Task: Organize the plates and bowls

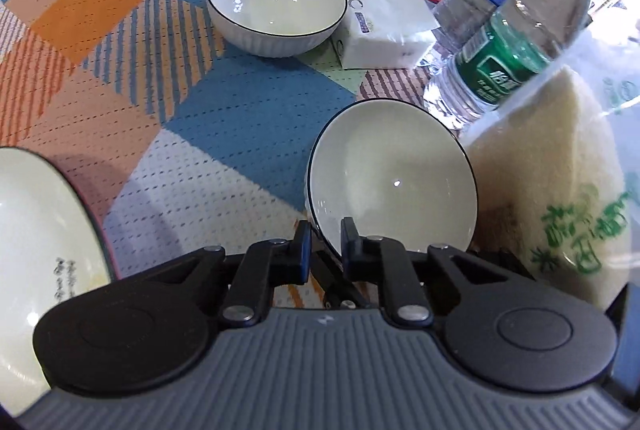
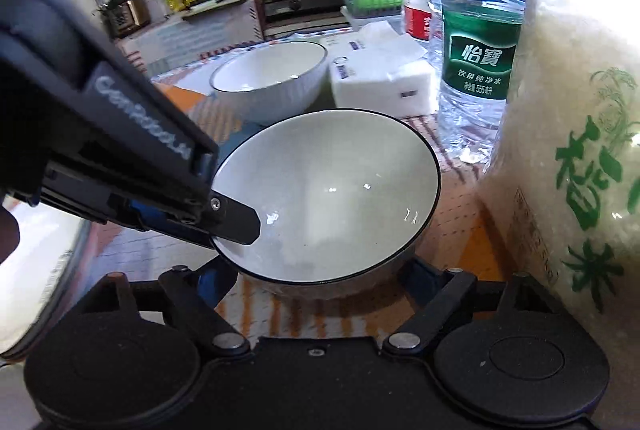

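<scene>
Left wrist view: the left gripper (image 1: 326,234) is clamped on the near rim of a small white ceramic bowl with a thin dark rim line (image 1: 394,186), one finger inside the wall and one outside. A rim pinch of this kind suits lifting a bowl that is too wide to span, and is judged to be the pick-up step for stacking. The small bowl stands on the patterned woven tablecloth (image 1: 224,118), close beside a clear bag of white rice with green print (image 1: 560,190) and near a group of clear plastic water bottles (image 1: 492,70).

Right wrist view: the right gripper (image 2: 316,270) has its jaws wide apart on either side of the same bowl's base, pads not seen pressing on it; whether they touch the wall cannot be told. This position is judged to steady or support the bowl.

Containers:
- Small bowl: empty, glossy interior.
- Larger white ribbed ceramic bowl with dark rim line (image 1: 276,4): empty, standing farther back, just beside a white pack of tissues (image 1: 380,26). It is a likely nesting target.
- White plate with dark lettering (image 1: 36,250): at the left edge, contents not discernible.
</scene>
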`<state>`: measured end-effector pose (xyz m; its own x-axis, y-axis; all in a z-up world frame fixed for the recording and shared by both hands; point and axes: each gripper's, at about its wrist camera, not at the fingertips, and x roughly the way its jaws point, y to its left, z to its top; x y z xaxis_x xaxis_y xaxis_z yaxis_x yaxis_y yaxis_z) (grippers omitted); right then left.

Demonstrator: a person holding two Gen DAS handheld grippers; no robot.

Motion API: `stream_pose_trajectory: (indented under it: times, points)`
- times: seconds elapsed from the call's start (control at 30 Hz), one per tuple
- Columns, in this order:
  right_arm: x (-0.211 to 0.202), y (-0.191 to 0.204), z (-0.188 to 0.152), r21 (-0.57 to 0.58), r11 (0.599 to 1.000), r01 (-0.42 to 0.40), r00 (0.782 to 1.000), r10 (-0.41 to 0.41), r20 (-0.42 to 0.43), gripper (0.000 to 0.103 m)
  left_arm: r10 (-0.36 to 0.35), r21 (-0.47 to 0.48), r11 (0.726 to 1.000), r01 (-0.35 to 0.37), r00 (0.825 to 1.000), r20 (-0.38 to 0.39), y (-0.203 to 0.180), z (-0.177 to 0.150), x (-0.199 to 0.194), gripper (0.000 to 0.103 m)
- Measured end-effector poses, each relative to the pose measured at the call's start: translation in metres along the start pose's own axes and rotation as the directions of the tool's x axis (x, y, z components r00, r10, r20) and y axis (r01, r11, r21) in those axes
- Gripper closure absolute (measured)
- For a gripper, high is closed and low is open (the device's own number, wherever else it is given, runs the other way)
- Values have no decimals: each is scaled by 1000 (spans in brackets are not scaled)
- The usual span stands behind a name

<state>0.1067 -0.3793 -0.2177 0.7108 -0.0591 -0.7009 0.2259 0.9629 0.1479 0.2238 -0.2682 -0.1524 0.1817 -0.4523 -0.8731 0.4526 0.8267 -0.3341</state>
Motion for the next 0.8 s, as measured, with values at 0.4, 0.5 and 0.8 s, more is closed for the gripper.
stream_pose_trajectory:
  times: [0.4, 0.5, 0.8]
  points:
    - [-34, 40, 2, -172, 976, -134, 991, 130, -31, 13, 52, -40, 998, -51, 999, 12, 30, -30, -52, 89]
    - [-33, 49, 0, -215, 964, -156, 988, 151, -39, 13, 51, -67, 996, -50, 999, 5, 41, -34, -52, 89]
    - [-15, 58, -13, -261, 946, -195, 979, 173, -103, 13, 104, -38, 994, -106, 993, -62, 52, -41, -28, 89]
